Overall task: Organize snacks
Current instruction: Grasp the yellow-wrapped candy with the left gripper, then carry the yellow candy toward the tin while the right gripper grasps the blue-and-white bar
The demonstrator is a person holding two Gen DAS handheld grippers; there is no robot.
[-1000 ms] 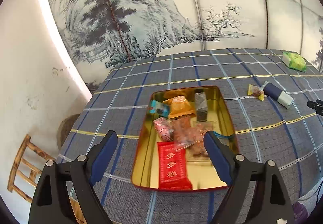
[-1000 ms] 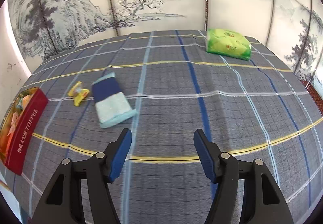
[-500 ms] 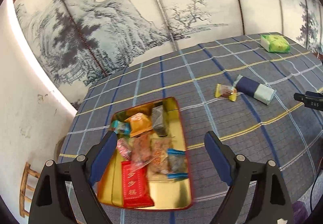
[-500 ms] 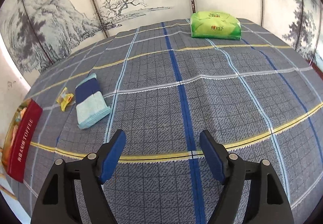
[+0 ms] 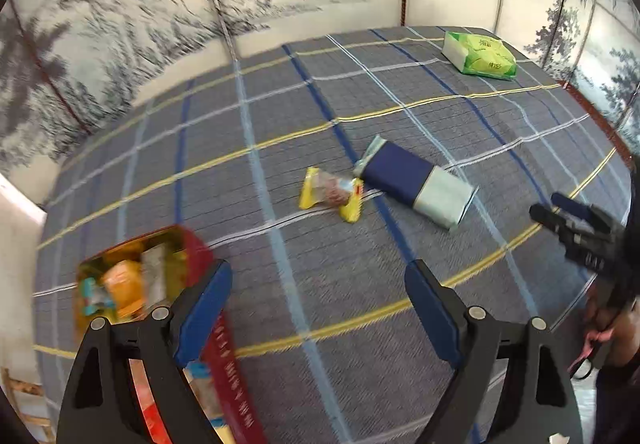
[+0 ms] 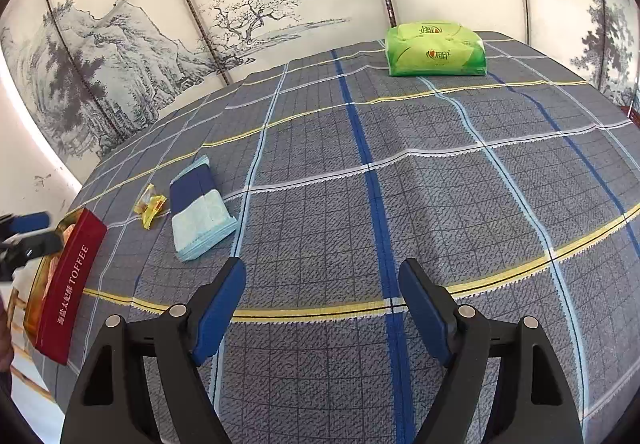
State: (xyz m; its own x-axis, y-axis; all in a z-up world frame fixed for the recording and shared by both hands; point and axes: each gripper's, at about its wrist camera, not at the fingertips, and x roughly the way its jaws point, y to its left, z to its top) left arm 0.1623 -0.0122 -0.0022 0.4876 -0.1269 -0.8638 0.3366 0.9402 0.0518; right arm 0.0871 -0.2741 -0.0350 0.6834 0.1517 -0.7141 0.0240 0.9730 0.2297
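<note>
Plaid cloth is covering the bench (image 6: pixel 440 183), filling most of both views. One red toffee tin (image 6: pixel 72 276) is sitting at the left edge of the right-wrist frame, lower left in the left-wrist frame, already loaded with wrapped snacks. One green pack (image 6: pixel 436 49) is lying at the upper right, well apart from everything. One blue-and-pale packet (image 5: pixel 416 183) is lying mid-frame, with one yellow candy (image 5: pixel 332 193) just beside it, possibly touching.

Left tool (image 5: pixel 320 308) is hovering with jaws apart, nothing between them, the two loose snacks ahead of it. Right tool (image 6: pixel 322 304) is also empty; its jaws have just been opening, only cloth between them.

Risks, as I'm judging it: the left-wrist view is blurring, so a fast reach may be missing the small candy or nudging the packet. Both tools are crowding the same spot, so a clash is possible. Pinching the cloth would drag the items.
</note>
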